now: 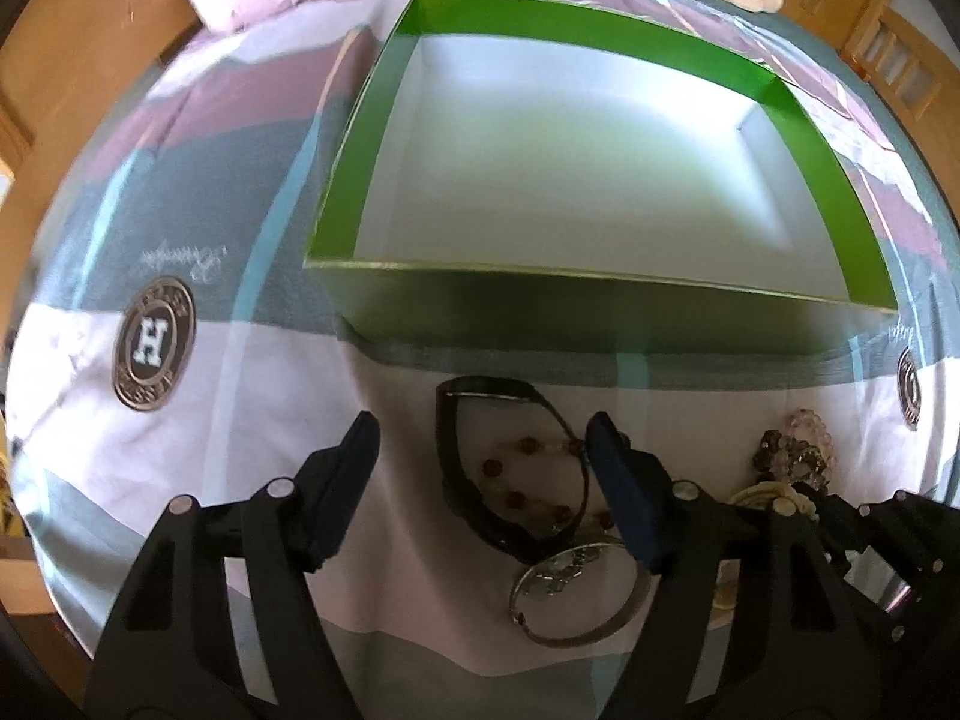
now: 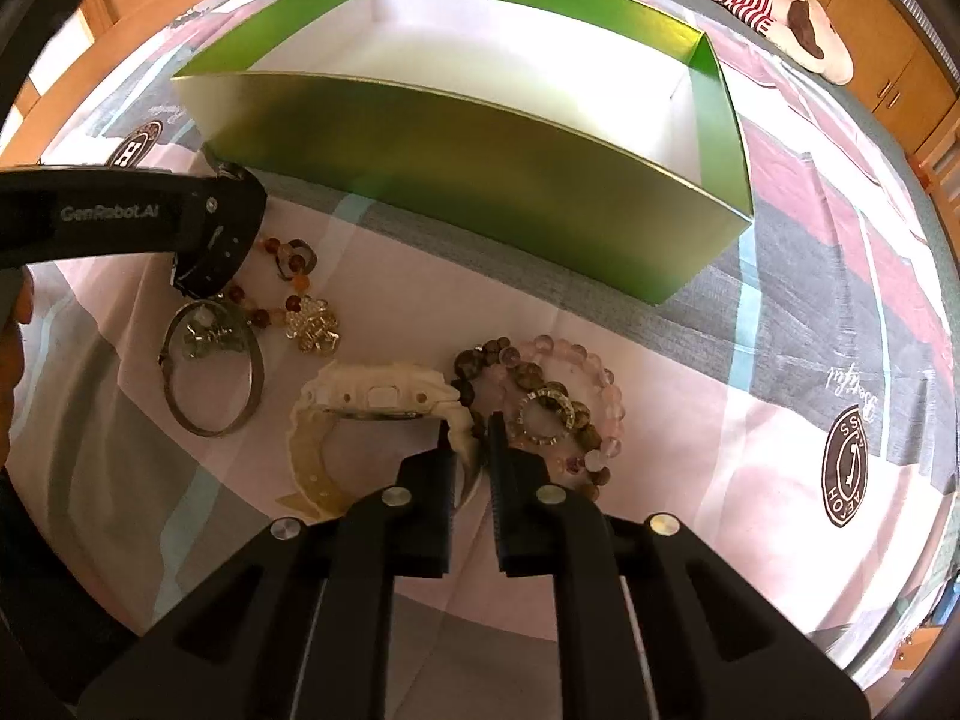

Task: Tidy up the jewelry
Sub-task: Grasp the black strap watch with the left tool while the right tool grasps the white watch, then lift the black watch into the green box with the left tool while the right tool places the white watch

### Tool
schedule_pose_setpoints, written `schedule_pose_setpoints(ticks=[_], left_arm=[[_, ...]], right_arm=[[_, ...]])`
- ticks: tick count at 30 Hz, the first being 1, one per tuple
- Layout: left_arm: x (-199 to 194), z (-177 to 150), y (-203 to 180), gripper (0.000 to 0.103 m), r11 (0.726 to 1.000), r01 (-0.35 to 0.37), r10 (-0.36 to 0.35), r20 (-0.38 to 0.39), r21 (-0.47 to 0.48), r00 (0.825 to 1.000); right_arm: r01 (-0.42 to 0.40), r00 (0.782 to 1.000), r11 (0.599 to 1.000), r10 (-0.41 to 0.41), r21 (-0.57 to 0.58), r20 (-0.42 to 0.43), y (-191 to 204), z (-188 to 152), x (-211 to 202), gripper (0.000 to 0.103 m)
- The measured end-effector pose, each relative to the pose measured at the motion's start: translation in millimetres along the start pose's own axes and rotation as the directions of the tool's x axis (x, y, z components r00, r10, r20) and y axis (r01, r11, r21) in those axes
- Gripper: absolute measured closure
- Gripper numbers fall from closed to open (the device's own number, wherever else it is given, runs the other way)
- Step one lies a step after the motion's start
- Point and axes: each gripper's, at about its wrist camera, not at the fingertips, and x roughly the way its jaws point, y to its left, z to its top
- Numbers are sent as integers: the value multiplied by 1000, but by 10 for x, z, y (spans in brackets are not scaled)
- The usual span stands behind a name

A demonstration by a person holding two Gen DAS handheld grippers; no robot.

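Green box (image 1: 384,150) with bare white floor, nothing inside. Jewelry in front on patterned bedspread (image 1: 180,480). Left gripper (image 1: 483,462) spread wide around black watch (image 1: 456,480), not pressing. Right gripper (image 2: 470,438) clamped on white watch (image 2: 372,399) strap. Wooden furniture (image 1: 60,60) behind.

The white watch (image 2: 372,402) strap disappears behind the right jaws; the striped plush toy (image 2: 774,6) is cropped.
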Motion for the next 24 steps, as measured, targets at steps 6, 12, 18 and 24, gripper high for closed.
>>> schedule_pose_setpoints(ticks=[6,12,18,24], left_arm=[[-3,-35,-140,24,998,5,-5,-11,60,1000],[58,-71,-182,36,997,6,-4,-26,75,1000],[55,-63,-142,87,998,56,-55,-31,41,998],[-105,-21,-132,92,998,33,-35,38,50,999]], right_arm=[[7,1000,1000,-7,-6,7,127,111,160,93],[28,999,999,-28,-31,21,190,115,169,93],[-12,998,1000,13,-8,55,184,119,82,93],[-27,996,999,25,27,91,20,133,-16,93]])
